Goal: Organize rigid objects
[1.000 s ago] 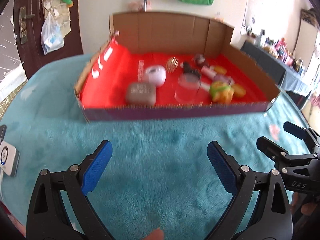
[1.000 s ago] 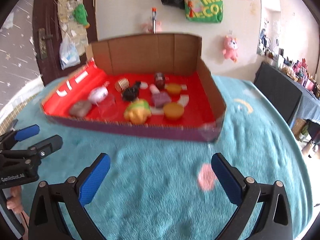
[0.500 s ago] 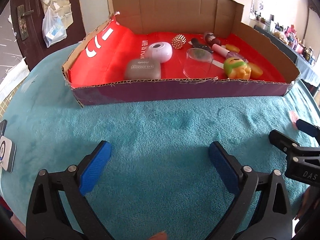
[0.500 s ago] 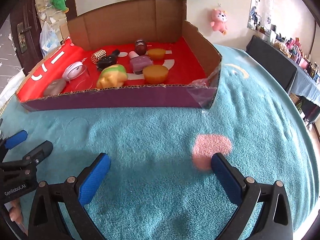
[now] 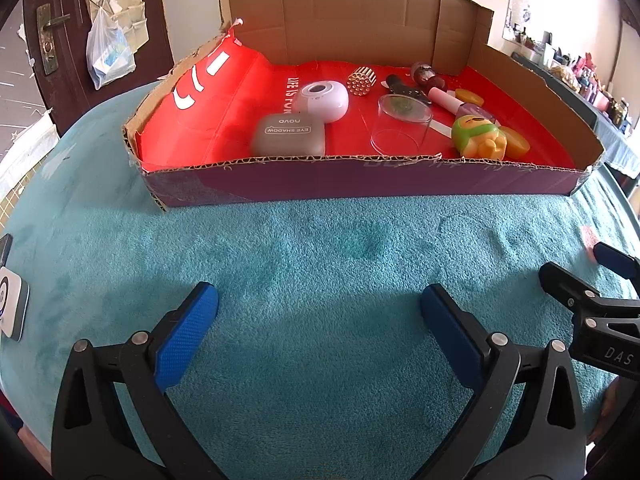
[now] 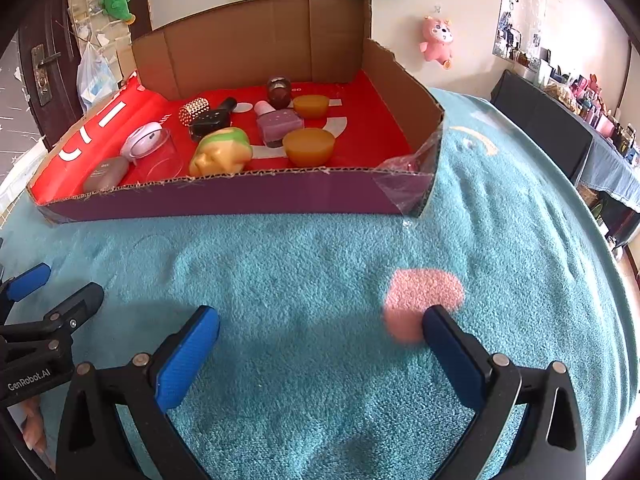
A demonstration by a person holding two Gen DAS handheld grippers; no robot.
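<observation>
A cardboard box (image 5: 360,184) with a red lining stands on the teal blanket and also shows in the right wrist view (image 6: 224,198). In it lie a grey eye-shadow case (image 5: 289,135), a white round device (image 5: 322,96), a clear cup (image 5: 401,124), a green-and-yellow toy (image 5: 478,138), a gold studded cylinder (image 5: 361,76), a purple bottle (image 6: 279,123) and two orange pucks (image 6: 308,145). My left gripper (image 5: 319,322) is open and empty over the blanket in front of the box. My right gripper (image 6: 320,340) is open and empty too, beside it.
A white device (image 5: 12,306) lies on the blanket at the far left. A pink patch (image 6: 422,292) marks the blanket by my right gripper. A door (image 5: 44,40) and a cluttered dark table (image 6: 560,128) stand beyond the blanket.
Both grippers have moved closer to the box and tilted down a little, so the box looks larger. Both stay open and empty.
</observation>
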